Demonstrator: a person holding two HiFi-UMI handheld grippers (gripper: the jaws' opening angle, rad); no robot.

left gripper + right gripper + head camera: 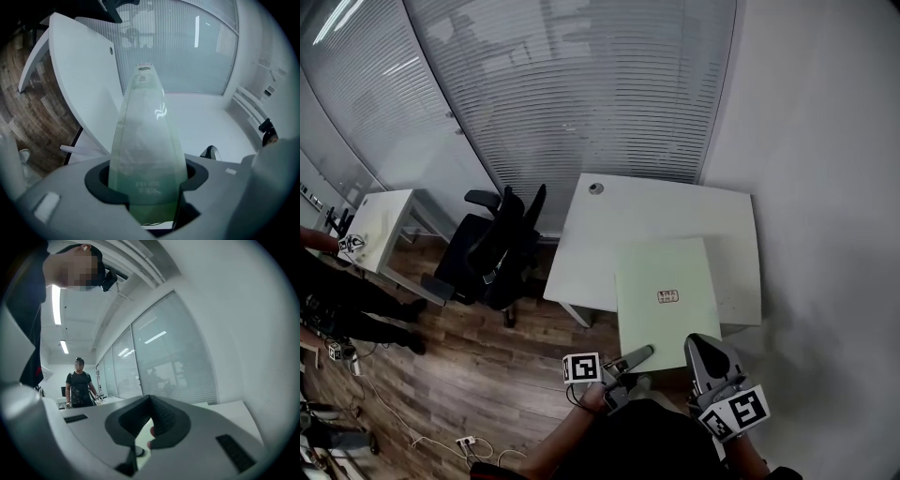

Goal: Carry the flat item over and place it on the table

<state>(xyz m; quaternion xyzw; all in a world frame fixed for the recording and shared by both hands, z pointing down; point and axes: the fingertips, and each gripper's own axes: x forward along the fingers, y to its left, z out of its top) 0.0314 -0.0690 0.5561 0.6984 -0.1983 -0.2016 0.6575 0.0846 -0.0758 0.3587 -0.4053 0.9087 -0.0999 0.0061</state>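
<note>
We lose the near edge of the flat item behind the left gripper and right gripper. Its label is too small for us to read, and the print in the left gripper view is blurred. The sheet hides the near right part of the worktop. At far left the picture's edge cuts off a person.

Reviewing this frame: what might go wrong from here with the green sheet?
1. Only the left tongs grip the green flat item, at its near edge; the long sheet may sag or twist out of the grip.
2. Its near part overhangs the front edge of the white table; released now, it might tip to the floor.
</note>
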